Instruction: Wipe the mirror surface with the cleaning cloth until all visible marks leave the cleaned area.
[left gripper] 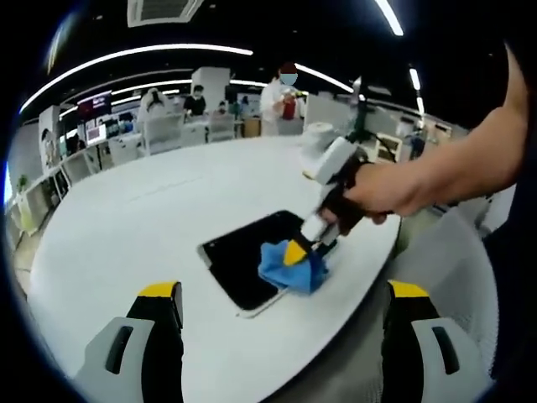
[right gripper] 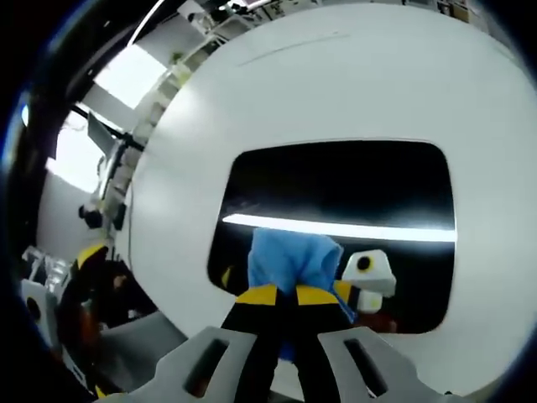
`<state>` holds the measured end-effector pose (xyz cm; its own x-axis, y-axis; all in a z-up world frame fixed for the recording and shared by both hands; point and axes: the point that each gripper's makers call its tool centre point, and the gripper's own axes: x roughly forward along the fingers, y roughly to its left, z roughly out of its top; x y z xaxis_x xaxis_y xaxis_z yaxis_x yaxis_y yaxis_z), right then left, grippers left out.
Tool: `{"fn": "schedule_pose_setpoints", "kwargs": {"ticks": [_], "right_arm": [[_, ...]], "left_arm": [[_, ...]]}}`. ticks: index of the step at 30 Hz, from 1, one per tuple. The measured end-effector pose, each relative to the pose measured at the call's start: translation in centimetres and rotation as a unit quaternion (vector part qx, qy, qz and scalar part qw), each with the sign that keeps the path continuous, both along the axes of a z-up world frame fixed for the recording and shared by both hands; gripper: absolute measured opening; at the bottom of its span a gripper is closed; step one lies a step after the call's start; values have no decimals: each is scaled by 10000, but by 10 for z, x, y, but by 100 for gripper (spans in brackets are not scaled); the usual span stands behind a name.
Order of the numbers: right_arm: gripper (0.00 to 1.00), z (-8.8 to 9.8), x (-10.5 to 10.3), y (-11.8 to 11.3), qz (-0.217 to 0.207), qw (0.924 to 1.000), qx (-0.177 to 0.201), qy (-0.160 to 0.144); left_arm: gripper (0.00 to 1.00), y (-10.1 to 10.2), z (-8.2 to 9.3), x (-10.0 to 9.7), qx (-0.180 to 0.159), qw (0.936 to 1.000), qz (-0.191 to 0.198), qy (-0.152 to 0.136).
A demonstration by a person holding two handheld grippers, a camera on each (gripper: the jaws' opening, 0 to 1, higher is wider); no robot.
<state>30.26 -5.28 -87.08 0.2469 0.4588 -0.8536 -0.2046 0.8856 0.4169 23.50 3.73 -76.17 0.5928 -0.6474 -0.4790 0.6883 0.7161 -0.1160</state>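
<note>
A dark rectangular mirror (left gripper: 243,256) lies flat on the round white table (left gripper: 168,210), near its right edge. A blue cleaning cloth (left gripper: 291,267) rests on the mirror's near right corner. My right gripper (left gripper: 299,249), held by a hand, comes in from the right and is shut on the cloth, pressing it to the glass. In the right gripper view the mirror (right gripper: 336,180) reflects a ceiling light strip, and the cloth (right gripper: 289,259) is pinched between the yellow-tipped jaws of the right gripper (right gripper: 279,295). My left gripper (left gripper: 285,292) hovers open over the table's near edge, holding nothing.
The table edge (left gripper: 369,277) curves just right of the mirror. A white paper roll (left gripper: 317,134) stands at the table's far side. Desks, chairs and several people fill the room behind. A person's forearm (left gripper: 457,164) reaches in from the right.
</note>
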Motion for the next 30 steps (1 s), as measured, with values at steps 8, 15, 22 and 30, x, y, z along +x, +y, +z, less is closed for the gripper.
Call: {"fn": "schedule_pose_setpoints", "kwargs": {"ticks": [8,15,22,30], "right_arm": [[0,0,2,13,32,10000,71,-2],[0,2,0,24,100,9999,98,-7],[0,3,0,35,156,9998,121,-11],[0,3,3,46,157,9996,213,34]], "left_arm": [[100,0,-4,-2,91,10000,-35,1],[100,5,-5,2,-124,9998,58,165],[100,7,-2,5,-205,9996,177,118],[100,9,0,6,-260,9994,233,72]]}}
